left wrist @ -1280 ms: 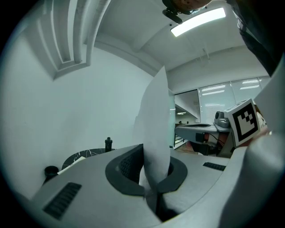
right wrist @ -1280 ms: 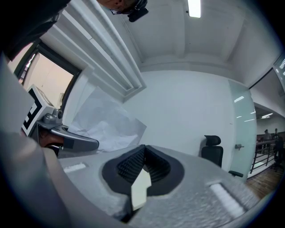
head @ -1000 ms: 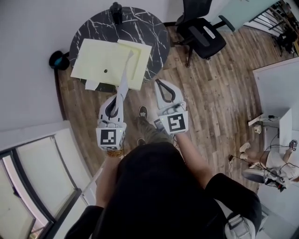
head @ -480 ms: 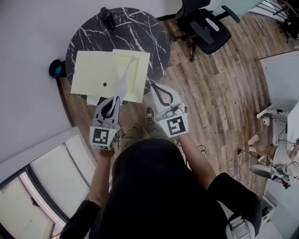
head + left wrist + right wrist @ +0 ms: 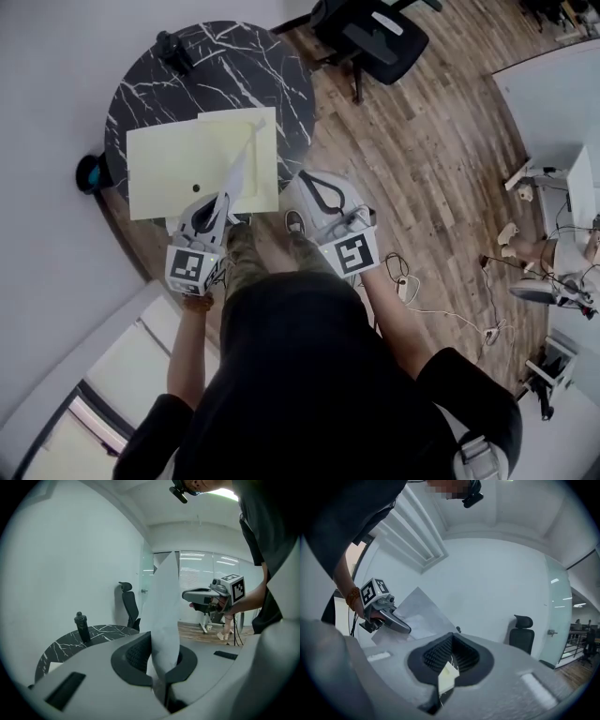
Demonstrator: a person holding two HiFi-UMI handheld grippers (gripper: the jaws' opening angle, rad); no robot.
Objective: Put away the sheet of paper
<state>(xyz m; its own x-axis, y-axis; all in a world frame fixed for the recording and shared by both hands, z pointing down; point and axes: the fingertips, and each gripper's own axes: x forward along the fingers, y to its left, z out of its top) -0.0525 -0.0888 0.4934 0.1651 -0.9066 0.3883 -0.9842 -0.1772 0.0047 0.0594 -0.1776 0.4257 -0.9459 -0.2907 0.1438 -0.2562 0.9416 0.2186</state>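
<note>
The step in hand, as I judge it, is getting the sheet of paper (image 5: 240,167) into the pale yellow folder (image 5: 164,169) that lies open on the round black marble desk (image 5: 262,66). The sheet stands on edge over the folder's right-hand leaf, and I cannot tell whether its far end touches. Its near end is pinched in the left claw (image 5: 218,199), whose jaws are shut tight on it. To do this well I would tip the sheet flat before lowering it, lead with the free far corner, and let go only once most of it rests on the folder; held by one end like this, thin paper will likely sag or curl. The right claw (image 5: 312,176) hangs just off the desk's near edge, clear of the folder. Its jaws are together on a small pale scrap (image 5: 448,674), and what that scrap is I cannot say; it could steady the folder's leaf if needed.

Around us, the plank wood floor (image 5: 422,169) runs to a plain white wall (image 5: 47,94). The desk sits close to that wall, with the folder covering much of its near half. A black office chair (image 5: 370,33) stands beyond it; a dark bottle (image 5: 173,47) is upright at the desk's far rim, well apart from the folder.
</note>
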